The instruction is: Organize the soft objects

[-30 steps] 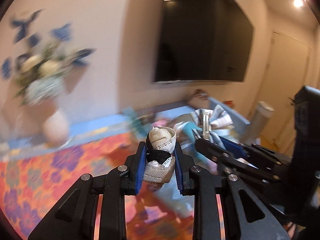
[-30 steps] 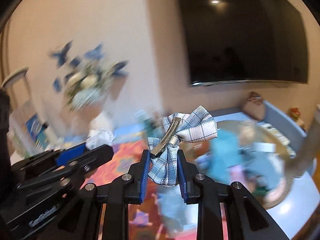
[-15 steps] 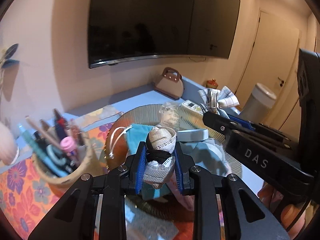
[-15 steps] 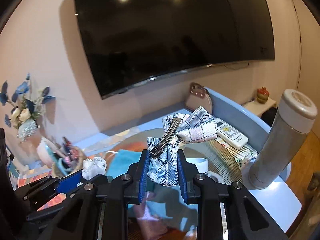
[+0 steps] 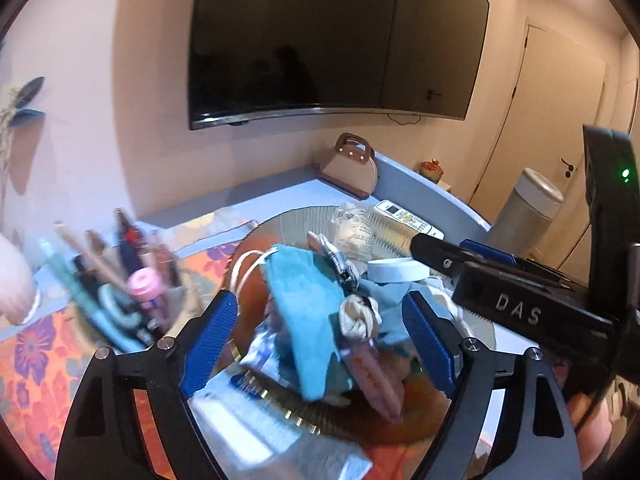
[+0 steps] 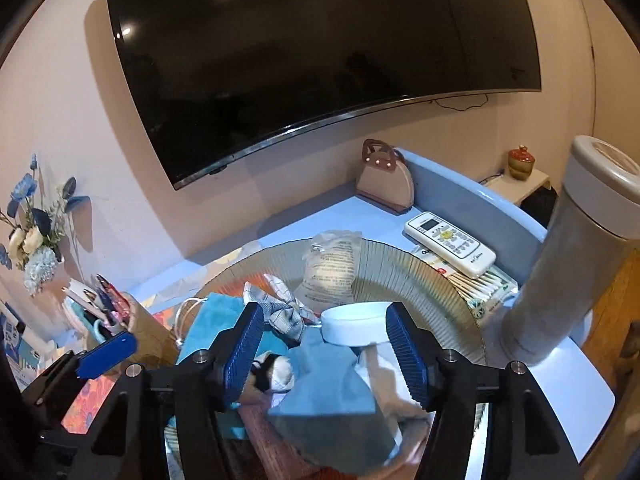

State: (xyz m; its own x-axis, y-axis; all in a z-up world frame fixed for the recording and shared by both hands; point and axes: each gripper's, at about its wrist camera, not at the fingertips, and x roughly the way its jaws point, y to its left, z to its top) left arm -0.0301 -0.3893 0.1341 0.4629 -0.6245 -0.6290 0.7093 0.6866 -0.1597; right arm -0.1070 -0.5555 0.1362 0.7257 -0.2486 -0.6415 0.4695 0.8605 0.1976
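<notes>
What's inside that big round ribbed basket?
Basket holds teal cloths, plaid bow, lace bow, white ring, clear packet. Whatever lies beneath is covered.

Left view: pen cup (image 5: 120,300) smeared by motion blur, contents unreadable. White packet (image 5: 256,420) at the bottom blurred too, print illegible. Pink item (image 5: 374,376) lettering unreadable. Right view: tray (image 6: 420,264) near rim hidden behind gripper body. Flask (image 6: 576,256) cut by right edge. Pouch (image 6: 332,268) text too small to read.

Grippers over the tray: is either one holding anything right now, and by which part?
Nothing is held. Both the left gripper and right gripper are opening, pads clear; lace bow and plaid bow lie in the tray.
</notes>
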